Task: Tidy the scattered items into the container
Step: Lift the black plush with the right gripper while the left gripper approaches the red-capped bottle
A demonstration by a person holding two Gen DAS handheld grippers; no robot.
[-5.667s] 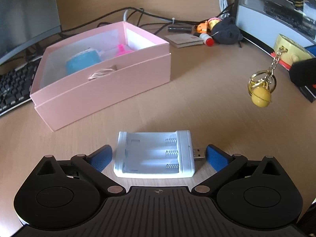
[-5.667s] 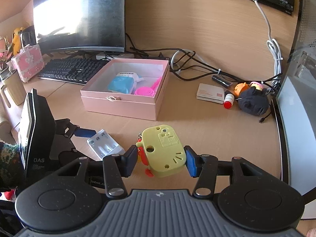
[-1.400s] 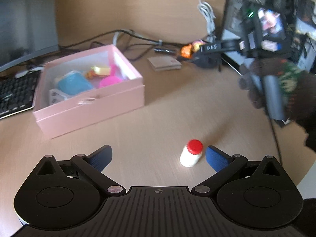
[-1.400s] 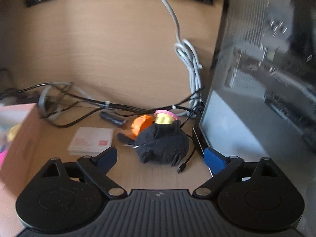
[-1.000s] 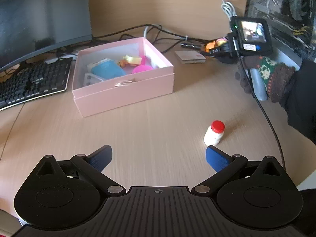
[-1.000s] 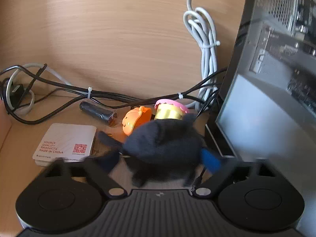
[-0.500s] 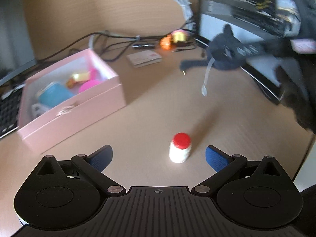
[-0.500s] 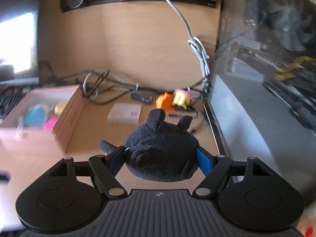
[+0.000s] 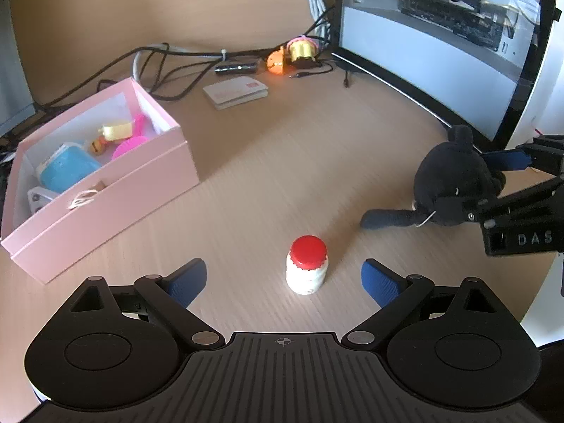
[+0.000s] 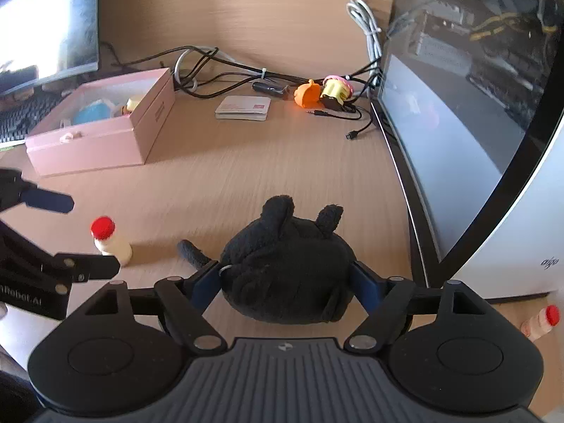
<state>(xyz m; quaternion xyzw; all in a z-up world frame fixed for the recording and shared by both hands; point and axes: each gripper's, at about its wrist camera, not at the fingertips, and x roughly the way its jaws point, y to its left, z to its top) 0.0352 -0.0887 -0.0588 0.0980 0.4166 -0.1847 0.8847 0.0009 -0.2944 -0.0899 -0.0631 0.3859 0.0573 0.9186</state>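
On the desk, the spread left gripper [image 9: 283, 278] frames an upright bottle [image 9: 306, 264]; the right gripper [image 10: 283, 283] clasps a black plush [image 10: 285, 268], best carried high over the pink box [image 9: 105, 190] rim.

Left gripper [image 9: 283, 278] jaws spread wide, small red-capped bottle [image 9: 306, 270] upright between them on desk [image 9: 289, 162], untouched. Pink box [image 9: 105, 190] far left. Right gripper [image 9: 493, 183] clamps black plush [image 9: 454, 183].
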